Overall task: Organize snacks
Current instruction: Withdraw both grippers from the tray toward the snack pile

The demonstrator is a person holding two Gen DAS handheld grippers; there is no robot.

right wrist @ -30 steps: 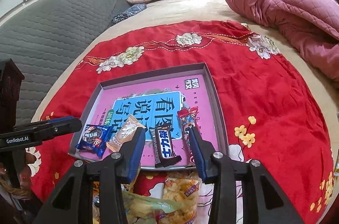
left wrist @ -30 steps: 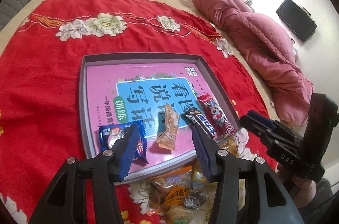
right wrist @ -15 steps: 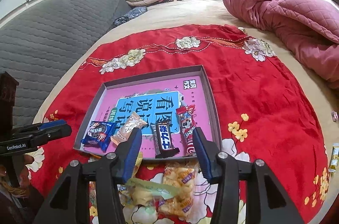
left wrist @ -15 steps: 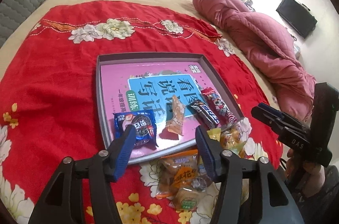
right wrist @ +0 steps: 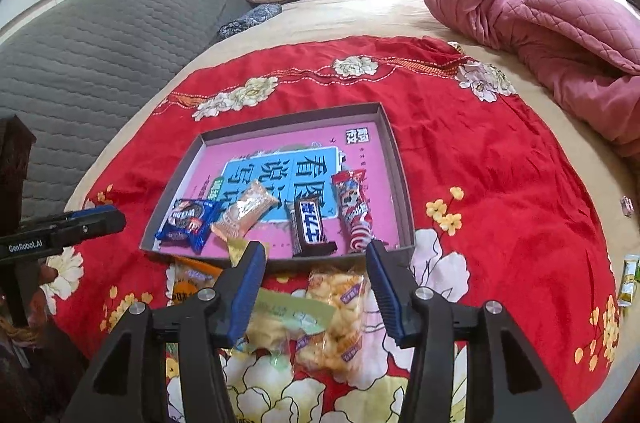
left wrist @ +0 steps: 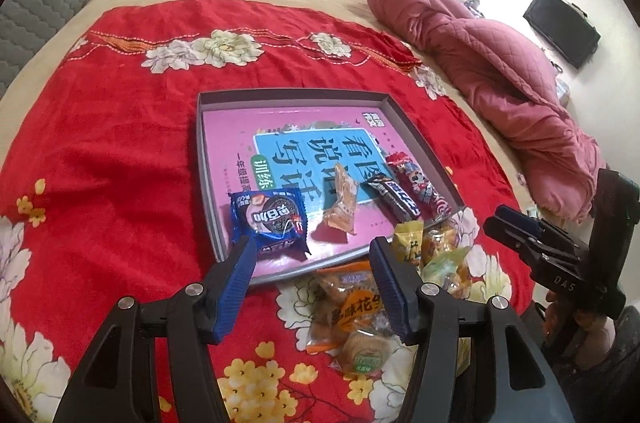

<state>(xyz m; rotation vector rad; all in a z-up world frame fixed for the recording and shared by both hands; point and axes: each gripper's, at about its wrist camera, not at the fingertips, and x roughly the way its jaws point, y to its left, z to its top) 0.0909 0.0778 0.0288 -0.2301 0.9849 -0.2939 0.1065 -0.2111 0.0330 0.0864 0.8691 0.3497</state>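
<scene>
four snacks (right wrist: 308,223) lie lengthwise in the tray (right wrist: 402,183); both grippers, left (left wrist: 312,247) and right (right wrist: 316,251), empty jaws just widened, have drawn back.

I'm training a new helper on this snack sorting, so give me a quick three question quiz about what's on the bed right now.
1. True or false: four snacks lie in the tray.
2. Which snack is nearest the tray's left wall in the right wrist view? A) blue cookie packet B) dark chocolate bar C) red candy stick
3. Fill in: the loose snack pile lies ___ the tray, on the red cloth.

Key: 1 true; 2 A; 3 outside
</scene>
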